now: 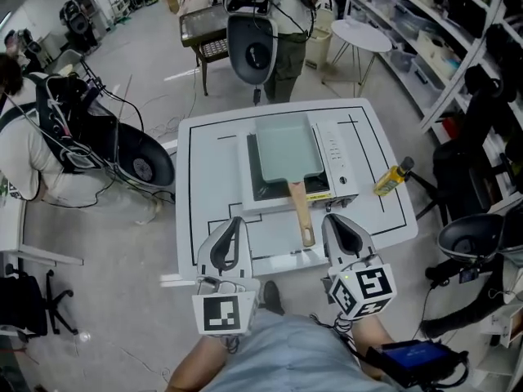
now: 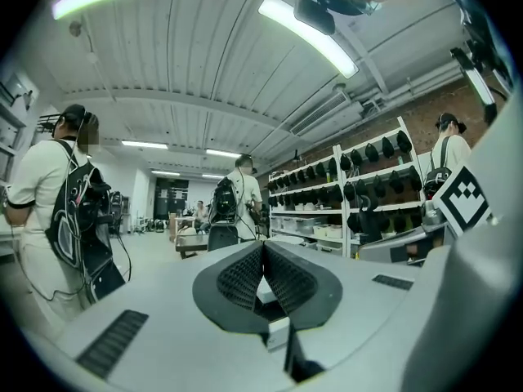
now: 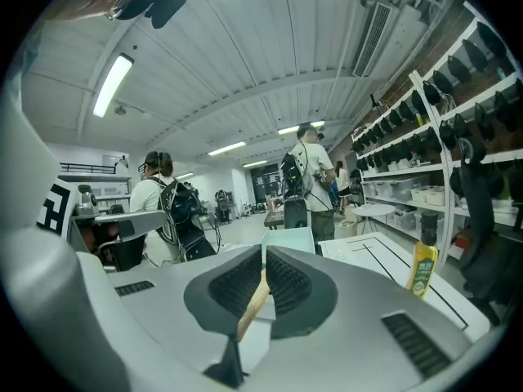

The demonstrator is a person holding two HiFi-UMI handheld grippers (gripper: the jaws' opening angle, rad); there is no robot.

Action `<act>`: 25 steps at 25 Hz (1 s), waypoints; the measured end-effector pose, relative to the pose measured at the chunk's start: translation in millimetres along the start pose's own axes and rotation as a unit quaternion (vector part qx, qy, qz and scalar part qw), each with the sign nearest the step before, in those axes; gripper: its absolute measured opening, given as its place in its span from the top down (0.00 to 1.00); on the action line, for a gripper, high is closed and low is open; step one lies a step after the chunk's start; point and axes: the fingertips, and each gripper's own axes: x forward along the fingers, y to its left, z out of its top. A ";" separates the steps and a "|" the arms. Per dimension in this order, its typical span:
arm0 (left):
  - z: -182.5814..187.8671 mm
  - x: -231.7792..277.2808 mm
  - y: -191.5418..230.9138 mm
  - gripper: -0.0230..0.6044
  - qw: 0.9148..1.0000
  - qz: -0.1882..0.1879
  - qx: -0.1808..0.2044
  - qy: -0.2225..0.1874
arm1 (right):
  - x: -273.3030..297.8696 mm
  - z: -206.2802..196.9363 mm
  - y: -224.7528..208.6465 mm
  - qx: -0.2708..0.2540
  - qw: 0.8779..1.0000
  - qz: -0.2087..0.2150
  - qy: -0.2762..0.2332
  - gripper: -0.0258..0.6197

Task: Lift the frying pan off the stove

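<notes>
Left gripper (image 1: 235,222) and right gripper (image 1: 334,220) are held pressed together and empty at the lower middle of the frame, while the frying pan (image 1: 284,149) is seen resting on the stove (image 1: 336,158) at centre, its wooden handle (image 1: 301,211) pointed down between them.

The white, black-lined table (image 1: 208,170) bears a stove (image 1: 335,158) and a yellow bottle (image 1: 391,178) standing near it.
</notes>
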 end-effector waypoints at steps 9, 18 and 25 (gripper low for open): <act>12.4 36.1 15.1 0.93 1.000 0.000 0.027 -0.015 | 32.2 24.6 -14.4 -0.002 0.999 -0.004 -0.037 0.88; -5.5 61.0 11.7 0.93 1.000 0.015 0.025 -0.007 | 63.5 11.7 -41.1 0.017 0.999 0.017 -0.025 0.88; -8.6 82.9 10.4 0.93 0.998 0.051 0.023 0.032 | 81.2 3.3 -58.2 0.102 0.991 0.081 0.021 0.88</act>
